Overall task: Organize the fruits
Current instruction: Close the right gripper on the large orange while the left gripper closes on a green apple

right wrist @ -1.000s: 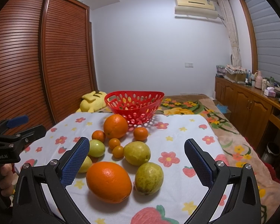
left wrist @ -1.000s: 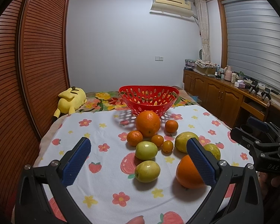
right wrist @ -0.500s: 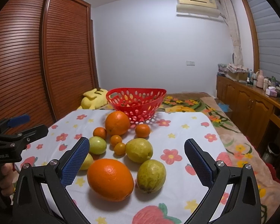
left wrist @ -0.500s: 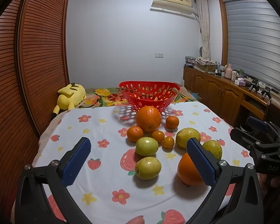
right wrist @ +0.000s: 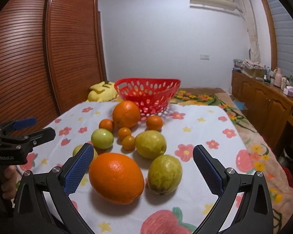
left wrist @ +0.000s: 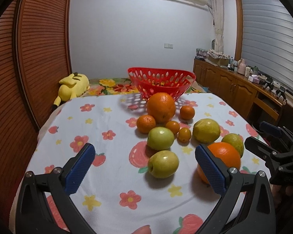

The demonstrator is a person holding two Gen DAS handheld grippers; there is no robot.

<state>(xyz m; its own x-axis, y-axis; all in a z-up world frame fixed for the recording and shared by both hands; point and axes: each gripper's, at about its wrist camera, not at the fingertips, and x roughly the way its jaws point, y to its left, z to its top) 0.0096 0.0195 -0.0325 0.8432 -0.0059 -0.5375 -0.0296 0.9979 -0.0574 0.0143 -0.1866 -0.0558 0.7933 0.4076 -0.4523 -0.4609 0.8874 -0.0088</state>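
A red slotted basket (left wrist: pixel 161 82) (right wrist: pixel 147 94) stands empty at the table's far end. Before it lie a big orange (left wrist: pixel 161 107) (right wrist: pixel 126 114), several small oranges (left wrist: pixel 146 123), green apples (left wrist: pixel 163 163) (right wrist: pixel 102 138), yellow-green guavas (left wrist: pixel 206 130) (right wrist: pixel 164 174) and a second big orange (left wrist: pixel 225 154) (right wrist: pixel 116 177). My left gripper (left wrist: pixel 144 163) is open and empty, low over the near table; the nearest apple lies between its fingers. My right gripper (right wrist: pixel 143 164) is open and empty, with the near orange and a guava between its fingers.
The table carries a white flower-print cloth (left wrist: pixel 99 120). A yellow plush toy (left wrist: pixel 73 85) lies past the far left corner. A slatted wooden wardrobe (right wrist: pixel 48 58) stands left, a wooden cabinet (left wrist: pixel 234 89) right. Each gripper shows in the other's view (left wrist: pixel 275 152) (right wrist: pixel 15 138).
Both grippers have dropped slightly and edged forward toward the fruit, which now looks a little larger. Both stay open. No fruit has moved.
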